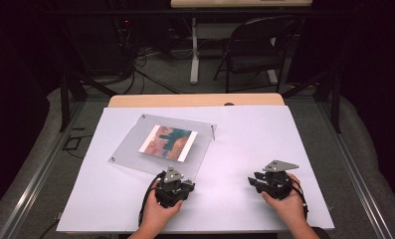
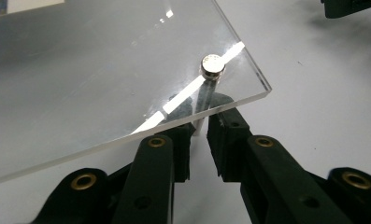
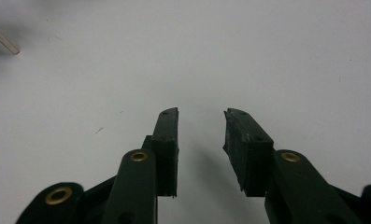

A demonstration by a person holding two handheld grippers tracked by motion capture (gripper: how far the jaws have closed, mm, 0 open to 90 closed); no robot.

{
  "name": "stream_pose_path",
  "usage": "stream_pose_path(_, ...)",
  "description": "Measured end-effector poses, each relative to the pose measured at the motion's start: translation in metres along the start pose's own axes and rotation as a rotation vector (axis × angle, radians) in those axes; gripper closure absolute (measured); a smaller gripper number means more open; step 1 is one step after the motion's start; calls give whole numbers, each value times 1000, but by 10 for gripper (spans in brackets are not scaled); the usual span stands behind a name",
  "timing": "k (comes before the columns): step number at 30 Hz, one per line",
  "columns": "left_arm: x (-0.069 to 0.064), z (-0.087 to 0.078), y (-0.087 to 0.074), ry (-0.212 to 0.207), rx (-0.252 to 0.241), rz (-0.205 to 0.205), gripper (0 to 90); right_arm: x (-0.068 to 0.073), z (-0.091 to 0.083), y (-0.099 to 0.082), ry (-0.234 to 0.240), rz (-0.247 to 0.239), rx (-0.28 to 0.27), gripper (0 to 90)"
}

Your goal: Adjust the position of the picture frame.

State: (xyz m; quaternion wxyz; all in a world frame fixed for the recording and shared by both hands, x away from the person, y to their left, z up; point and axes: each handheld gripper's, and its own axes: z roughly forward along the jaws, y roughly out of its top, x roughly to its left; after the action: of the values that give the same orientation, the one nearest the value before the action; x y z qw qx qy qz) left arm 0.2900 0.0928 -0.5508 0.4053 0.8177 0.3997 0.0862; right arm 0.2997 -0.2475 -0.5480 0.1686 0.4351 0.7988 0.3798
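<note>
Clear acrylic frame (image 1: 160, 144) – flat, glossy, printed picture (image 1: 168, 142) sandwiched inside – lies left of centre on matte white table sheet (image 1: 245, 139). Left gripper (image 2: 199, 128) at its near corner, black jaws narrowed around the standoff post under the round metal cap (image 2: 212, 65). Right gripper (image 3: 201, 126) empty, jaws parted over bare sheet – well apart from the frame

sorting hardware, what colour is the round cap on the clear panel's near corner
Shiny silver metal cap, best in the left gripper view.

A folding chair (image 1: 257, 47) and what look like cables (image 1: 135, 69) lie beyond the table (image 1: 195, 100).
</note>
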Motion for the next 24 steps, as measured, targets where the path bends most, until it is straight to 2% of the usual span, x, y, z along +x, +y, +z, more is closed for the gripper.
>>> stream_pose_path(4,-3,7,1,5,3,-3,815,0,0,0,0,5,-2,647)
stream_pose_path(13,-2,7,2,4,4,1,848,0,0,0,0,4,-5,647)
stream_pose_path(20,-2,2,2,-11,-1,-7,852,0,1,1,0,10,-17,647)
stream_pose_path(24,-2,-5,-2,-16,8,-5,852,0,2,3,15,5,-16,663)
